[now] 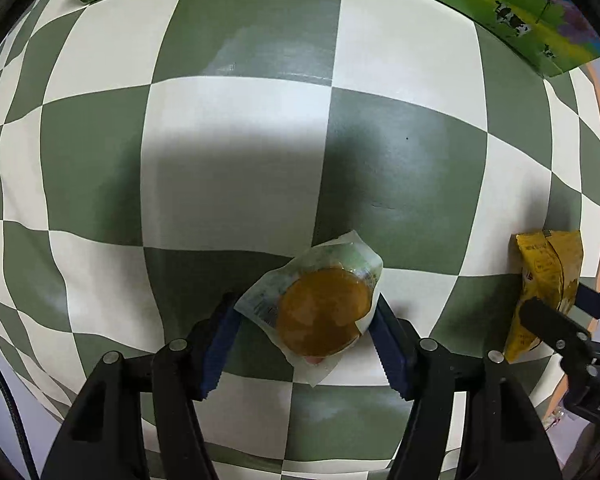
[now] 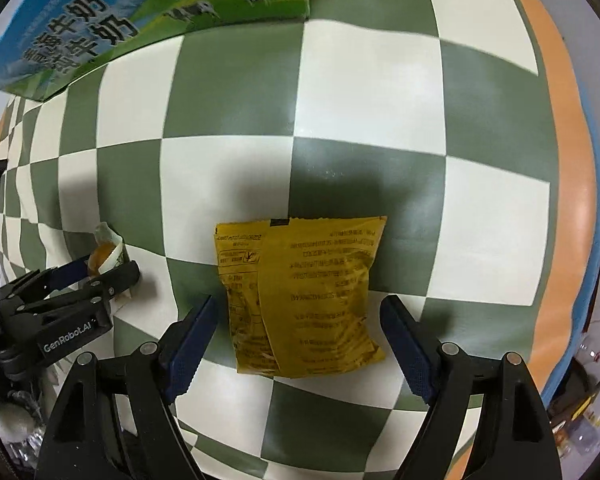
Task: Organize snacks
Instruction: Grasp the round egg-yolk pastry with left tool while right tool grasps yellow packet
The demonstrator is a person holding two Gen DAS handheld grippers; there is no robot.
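Observation:
A round brown pastry in a clear wrapper (image 1: 324, 312) lies on the green and white checked tablecloth (image 1: 228, 160). My left gripper (image 1: 304, 320) is open, one finger on each side of the pastry, close to the wrapper. A yellow snack packet (image 2: 304, 292) lies flat on the cloth, printed back up. My right gripper (image 2: 298, 336) is open and straddles the packet with gaps on both sides. The packet also shows in the left wrist view (image 1: 548, 284), with the right gripper's fingers (image 1: 556, 320) around it. The left gripper and pastry show at the left of the right wrist view (image 2: 100, 264).
A green and blue milk carton box (image 2: 120, 24) stands at the far side of the cloth; it also shows in the left wrist view (image 1: 520, 12). The orange table edge (image 2: 572, 160) runs along the right. Clutter lies beyond the edge at lower right (image 2: 580, 412).

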